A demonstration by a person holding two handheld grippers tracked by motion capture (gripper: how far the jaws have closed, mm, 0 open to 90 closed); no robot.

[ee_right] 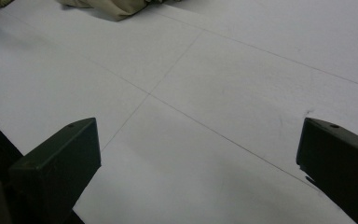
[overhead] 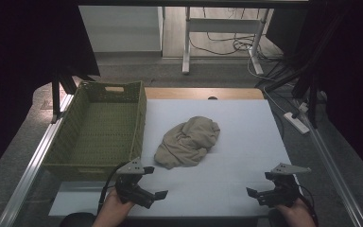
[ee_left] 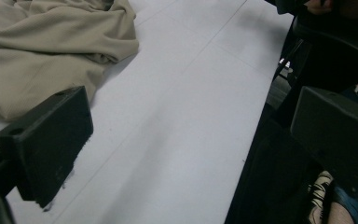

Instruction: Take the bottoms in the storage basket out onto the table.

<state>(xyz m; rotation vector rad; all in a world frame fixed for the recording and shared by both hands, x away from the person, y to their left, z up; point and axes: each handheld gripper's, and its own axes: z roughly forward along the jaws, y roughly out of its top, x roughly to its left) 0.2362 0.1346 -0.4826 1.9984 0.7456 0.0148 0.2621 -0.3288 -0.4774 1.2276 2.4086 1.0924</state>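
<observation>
— Where does the beige cloth sit?

— Crumpled in a heap near the middle of the white table, just right of the green woven basket. It lies flat on the surface; nothing grips it. I cannot tell whether its left edge touches the basket's wall.

— And the left gripper?

— Held low at the near edge of the table, in front of the basket's near right corner. The cloth lies beyond it and a little to its right, near but apart. In the left gripper view the cloth fills the upper left, just past the left jaw, while the right jaw hangs past the table's near edge. The jaws stand wide apart, with bare table between them.

— The right gripper?

— At the near right of the table, well apart from the cloth, which lies ahead of it and off to its left. In the right gripper view only a fold of the cloth peeks in at the top edge, far off. Its jaws too are spread wide, holding nothing, with plain white surface between them.

— Anything in the basket?

— Its bottom shows bare weave in the high view.
</observation>
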